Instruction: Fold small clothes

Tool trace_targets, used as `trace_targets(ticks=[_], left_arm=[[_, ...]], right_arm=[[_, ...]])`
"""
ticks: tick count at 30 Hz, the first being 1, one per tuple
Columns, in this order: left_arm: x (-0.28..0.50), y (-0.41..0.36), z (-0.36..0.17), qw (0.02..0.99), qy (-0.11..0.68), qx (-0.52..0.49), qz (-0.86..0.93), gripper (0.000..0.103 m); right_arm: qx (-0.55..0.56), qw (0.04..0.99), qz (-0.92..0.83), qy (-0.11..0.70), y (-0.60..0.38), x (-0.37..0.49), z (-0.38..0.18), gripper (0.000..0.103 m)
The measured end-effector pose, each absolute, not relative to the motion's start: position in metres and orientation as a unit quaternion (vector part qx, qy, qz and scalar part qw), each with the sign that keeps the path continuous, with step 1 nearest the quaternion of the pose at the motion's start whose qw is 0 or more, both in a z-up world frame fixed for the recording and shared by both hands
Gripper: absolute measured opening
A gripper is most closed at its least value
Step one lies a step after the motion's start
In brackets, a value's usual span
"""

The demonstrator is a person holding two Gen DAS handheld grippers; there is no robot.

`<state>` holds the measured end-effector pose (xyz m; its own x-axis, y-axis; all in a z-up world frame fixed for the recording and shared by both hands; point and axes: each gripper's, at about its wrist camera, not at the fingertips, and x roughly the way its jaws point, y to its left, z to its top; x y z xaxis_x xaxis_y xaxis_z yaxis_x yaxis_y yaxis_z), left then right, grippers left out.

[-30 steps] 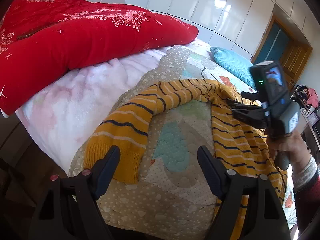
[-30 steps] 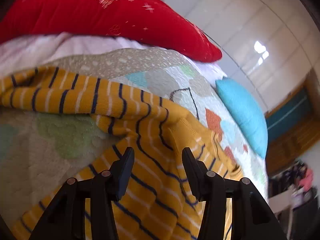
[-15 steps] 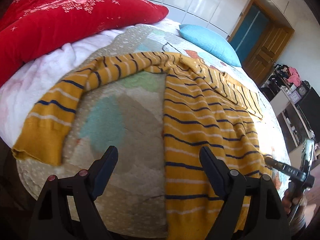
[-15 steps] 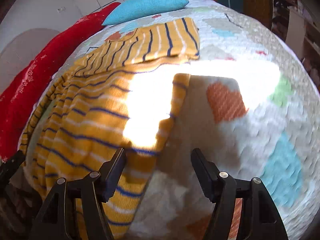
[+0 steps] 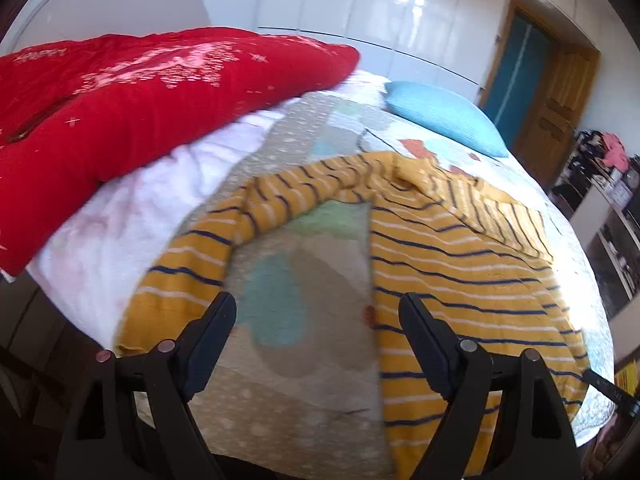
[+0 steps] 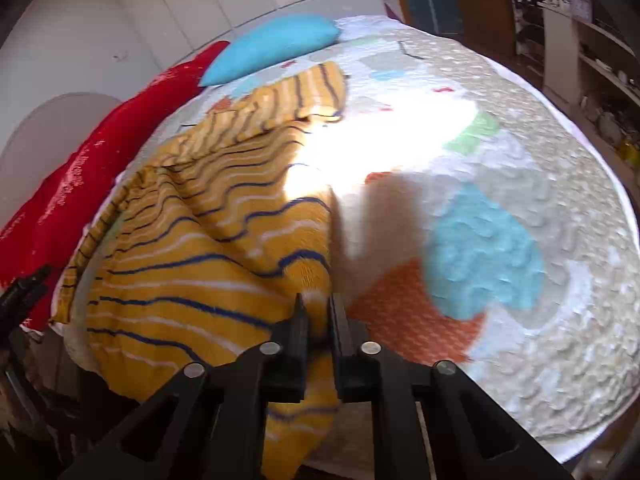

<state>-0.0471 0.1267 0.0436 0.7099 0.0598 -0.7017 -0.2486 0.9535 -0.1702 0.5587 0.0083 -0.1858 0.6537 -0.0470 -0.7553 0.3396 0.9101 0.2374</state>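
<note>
A small yellow sweater with navy and white stripes [image 5: 452,264] lies spread on the quilted bed. Its left sleeve [image 5: 188,264] curves toward me in the left wrist view. My left gripper [image 5: 316,312] is open and empty, above the quilt between the sleeve and the body. In the right wrist view the sweater [image 6: 192,248] fills the left half. My right gripper [image 6: 318,300] is shut on the sweater's bottom hem corner, and the cloth ripples up from it. The right gripper's tip [image 5: 608,388] shows at the left wrist view's right edge.
A patterned quilt [image 6: 500,240] covers the bed. A red duvet [image 5: 120,112] is piled at the far left and a blue pillow [image 5: 444,116] lies at the head. Shelves [image 5: 612,216] and a wooden door [image 5: 556,104] stand to the right of the bed.
My right gripper has closed on the sweater's hem corner, where it was open before. My left gripper has swung back left and stays open.
</note>
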Motion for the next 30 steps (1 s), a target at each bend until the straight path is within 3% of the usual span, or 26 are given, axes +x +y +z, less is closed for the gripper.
trace_targets(ticks=[8,10,14,18,21,25,27,30], left_arm=[[-0.074,0.204,0.033,0.891,0.362,-0.217,0.167,0.083],[-0.082,0.211,0.032,0.89,0.357,-0.221,0.177,0.083],[-0.097,0.227,0.03,0.889,0.345,-0.232,0.194,0.083],[-0.116,0.251,0.023,0.883,0.337,-0.247,0.214,0.083],[-0.132,0.271,0.016,0.875,0.331,-0.269,0.228,0.083],[-0.15,0.293,0.005,0.864,0.324,-0.3,0.241,0.083],[-0.155,0.302,-0.003,0.858,0.324,-0.317,0.242,0.083],[-0.158,0.309,-0.012,0.851,0.33,-0.331,0.24,0.083]], right_arm=[[0.146,0.908,-0.108,0.377,0.009,0.552,-0.157,0.007],[0.122,0.915,-0.067,0.378,0.038,0.58,-0.15,0.012],[0.053,0.919,0.053,0.387,0.129,0.637,-0.144,0.031],[-0.089,0.913,0.164,0.363,0.251,0.673,-0.143,0.046],[-0.186,0.893,0.229,0.341,0.331,0.688,-0.154,0.047],[-0.121,0.851,0.315,0.403,0.391,0.733,-0.172,0.049],[-0.081,0.835,0.331,0.431,0.413,0.755,-0.183,0.058],[-0.062,0.82,0.325,0.467,0.448,0.782,-0.205,0.058]])
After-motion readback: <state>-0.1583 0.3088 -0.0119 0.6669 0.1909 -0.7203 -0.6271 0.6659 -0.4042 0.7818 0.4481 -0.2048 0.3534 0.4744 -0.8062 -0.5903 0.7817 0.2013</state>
